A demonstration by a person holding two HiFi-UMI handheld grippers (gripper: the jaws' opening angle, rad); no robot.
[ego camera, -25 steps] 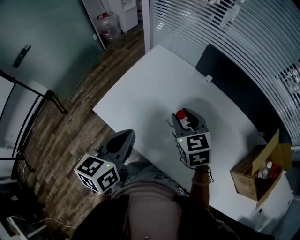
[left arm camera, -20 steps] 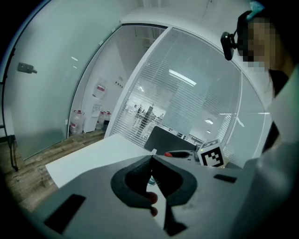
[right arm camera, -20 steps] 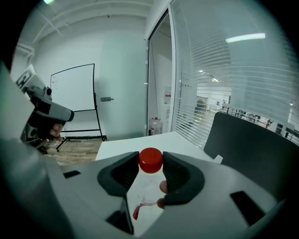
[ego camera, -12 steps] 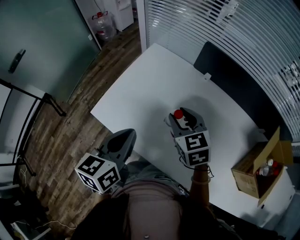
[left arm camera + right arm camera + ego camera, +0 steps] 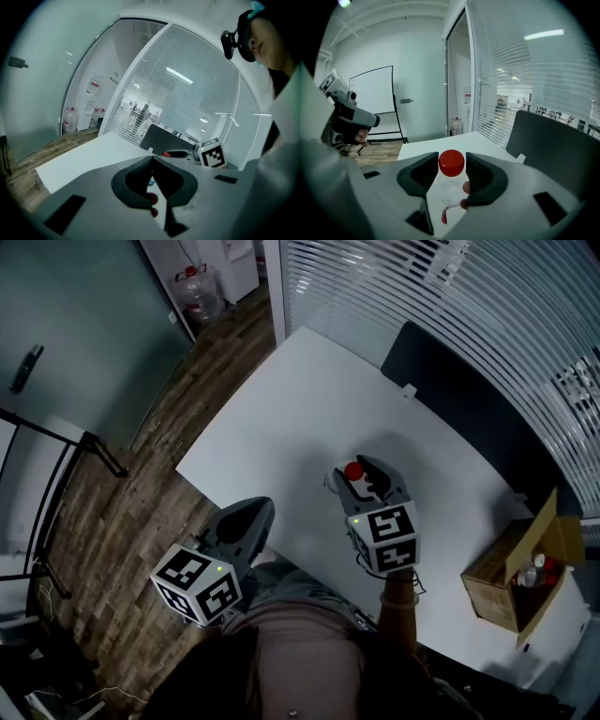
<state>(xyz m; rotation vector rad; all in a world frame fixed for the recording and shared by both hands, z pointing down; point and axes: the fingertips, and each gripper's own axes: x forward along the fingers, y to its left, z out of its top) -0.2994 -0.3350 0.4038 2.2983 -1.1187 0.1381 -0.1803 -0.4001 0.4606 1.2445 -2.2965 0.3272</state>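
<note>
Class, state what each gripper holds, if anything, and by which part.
The right gripper holds a clear bottle near its top, at the red cap. The left gripper is shut and empty.

**Grey grippers, marker cubes, a light top**

The left gripper [image 5: 251,512] and right gripper [image 5: 361,472] have smooth grey shells that taper to rounded noses. Black curved fingers [image 5: 131,183] line the inside. Each carries a white cube [image 5: 386,538] printed with black square markers and a small green light. The person wears a light top [image 5: 300,645] and a black head-mounted camera [image 5: 233,40].
</note>
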